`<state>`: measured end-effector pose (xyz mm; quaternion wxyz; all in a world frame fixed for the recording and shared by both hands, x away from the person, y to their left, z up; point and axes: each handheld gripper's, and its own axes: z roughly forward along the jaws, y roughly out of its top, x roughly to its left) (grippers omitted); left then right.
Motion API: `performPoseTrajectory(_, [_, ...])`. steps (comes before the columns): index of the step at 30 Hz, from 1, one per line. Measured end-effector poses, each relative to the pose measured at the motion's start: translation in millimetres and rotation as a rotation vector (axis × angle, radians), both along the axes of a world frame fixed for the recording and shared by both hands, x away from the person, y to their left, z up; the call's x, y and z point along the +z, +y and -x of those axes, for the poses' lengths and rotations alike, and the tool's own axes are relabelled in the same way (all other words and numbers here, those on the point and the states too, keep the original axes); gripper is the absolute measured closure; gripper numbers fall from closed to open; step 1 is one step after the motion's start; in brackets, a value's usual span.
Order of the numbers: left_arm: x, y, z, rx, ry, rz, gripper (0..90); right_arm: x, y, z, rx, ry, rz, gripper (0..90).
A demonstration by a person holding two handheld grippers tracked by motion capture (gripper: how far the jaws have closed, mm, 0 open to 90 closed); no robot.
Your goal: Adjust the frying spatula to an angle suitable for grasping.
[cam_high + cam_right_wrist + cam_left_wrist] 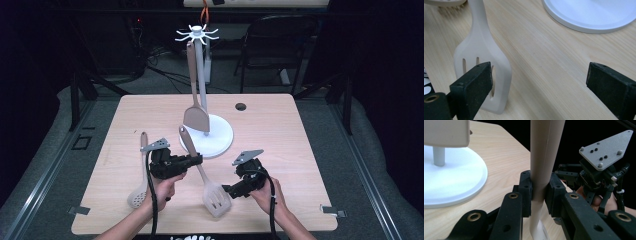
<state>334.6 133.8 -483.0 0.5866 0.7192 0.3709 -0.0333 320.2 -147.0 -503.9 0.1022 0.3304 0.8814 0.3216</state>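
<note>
- Progress, done: one solid spatula [195,116] already hangs from the white rack [200,36], its blade resting low beside the pole above the round base [220,142]. This suggests that you are hanging the utensils one by one.
- Progress, in hand: the slotted spatula [216,199] is the current piece. Its handle is raised and tilted toward the rack, while its blade is low at the near side of the counter [280,135], either resting on the surface or just above it. You have gripped it but not yet carried it to a hook.
- Progress, left: a skimmer spoon [138,196] lies flat on the counter to the left, untouched. By this reading, two utensils remain to be hung.
- Left claw [199,159]: closed on the slotted spatula. In the left gripper view the fingers [526,192] press the handle [544,162] from both sides, partway along its length.
- Right claw [227,190]: wide open and holding nothing. In the right gripper view the blade of the slotted spatula [484,75] lies behind your left-hand pad, and bare wood shows between the jaws, which press on nothing.
- Position note: your right claw sits just beside the blade, well apart from the rack.
</note>
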Motion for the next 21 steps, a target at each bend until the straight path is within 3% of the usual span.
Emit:
performPoseTrajectory(13, [13.3, -8.9, -6.5, -0.057, -0.079, -0.077, 76.9, -2.1, -11.3, -6.5, -0.009, 0.015, 0.022, 6.4])
performPoseTrajectory(21, [19.2, -15.5, -11.8, -0.082, -0.101, -0.108, 76.9, -7.3, -20.2, -13.9, -0.001, 0.041, 0.06, 5.2])
